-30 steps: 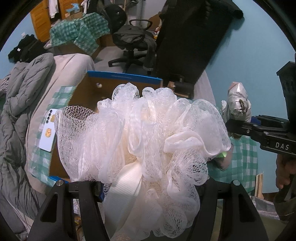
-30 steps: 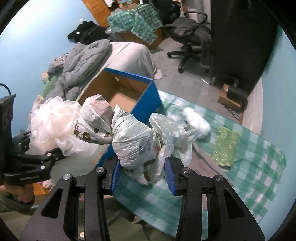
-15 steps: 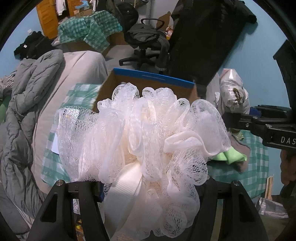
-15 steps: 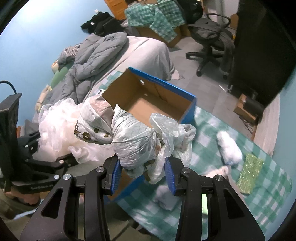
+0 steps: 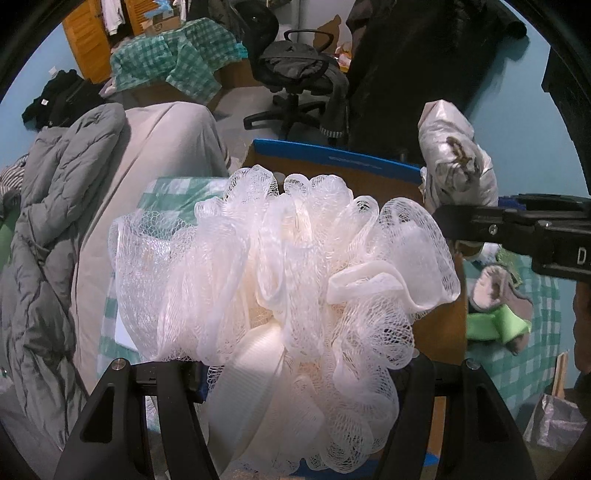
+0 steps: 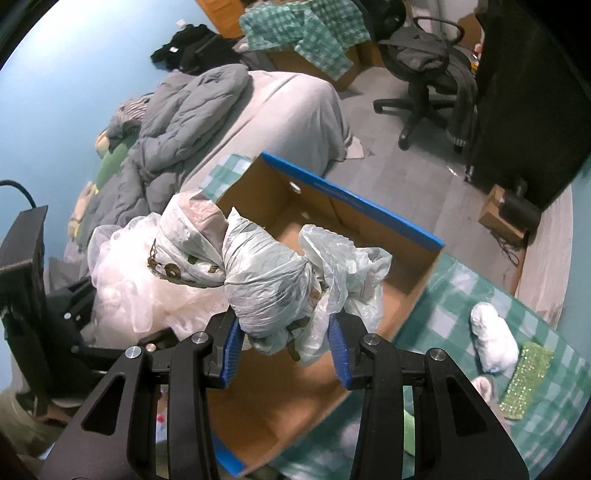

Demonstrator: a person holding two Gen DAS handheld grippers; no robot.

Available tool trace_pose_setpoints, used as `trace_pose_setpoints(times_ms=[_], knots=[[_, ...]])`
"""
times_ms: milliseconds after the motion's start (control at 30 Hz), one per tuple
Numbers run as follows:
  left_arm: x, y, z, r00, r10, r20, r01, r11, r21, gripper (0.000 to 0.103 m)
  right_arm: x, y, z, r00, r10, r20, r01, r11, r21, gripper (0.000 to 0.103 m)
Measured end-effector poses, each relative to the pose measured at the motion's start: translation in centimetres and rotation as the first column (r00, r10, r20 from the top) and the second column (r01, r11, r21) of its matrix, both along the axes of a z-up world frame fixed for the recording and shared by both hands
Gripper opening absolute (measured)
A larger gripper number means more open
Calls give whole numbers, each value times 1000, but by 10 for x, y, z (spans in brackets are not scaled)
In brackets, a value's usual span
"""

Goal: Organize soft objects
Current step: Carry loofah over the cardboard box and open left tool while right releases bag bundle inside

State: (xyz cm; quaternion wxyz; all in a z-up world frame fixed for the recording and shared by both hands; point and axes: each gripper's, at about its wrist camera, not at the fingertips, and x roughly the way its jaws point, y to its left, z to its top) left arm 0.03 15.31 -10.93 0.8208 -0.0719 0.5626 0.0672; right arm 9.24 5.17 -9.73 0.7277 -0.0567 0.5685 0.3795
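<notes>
This is a lived-in bedroom in a home. Light blue painted walls (image 6: 74, 74) enclose a bed under a beige sheet (image 6: 295, 110), with a rumpled grey quilted duvet (image 6: 177, 122) heaped along it. A black swivel office chair (image 6: 424, 81) draped with dark clothing stands on the grey floor. Green-and-white checked cloths (image 6: 306, 26) cover cardboard boxes by an orange wooden wardrobe (image 5: 88, 44). An open brown cardboard box with blue edges (image 6: 351, 199) sits on another green checked cloth (image 6: 480, 295).

The bath pouf (image 5: 280, 280) was white open nylon mesh, faintly shiny. The bundle (image 6: 266, 280) wore thin, crinkled glossy plastic. The box (image 6: 317, 236) was matt brown cardboard, blue outside.
</notes>
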Motion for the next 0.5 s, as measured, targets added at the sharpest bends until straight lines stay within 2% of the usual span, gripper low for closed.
trace_pose_setpoints(times_ms=[233,300,400,500], knots=[[23,1,-21,1000,-9,-24,9,1000,18,73,18,12,-23,998,-52,-30,50,998,-45,40],[24,-1,-24,1000,-12,-24,13,1000,12,80,20,13,-28,997,-61,-38,59,996,-60,43],[24,-6,-27,999,-23,-40,24,999,26,84,22,13,-31,996,-78,-33,76,995,-70,45],[22,-11,-23,999,-39,-38,40,999,37,85,22,10,-30,996,-85,-35,82,994,-72,61]])
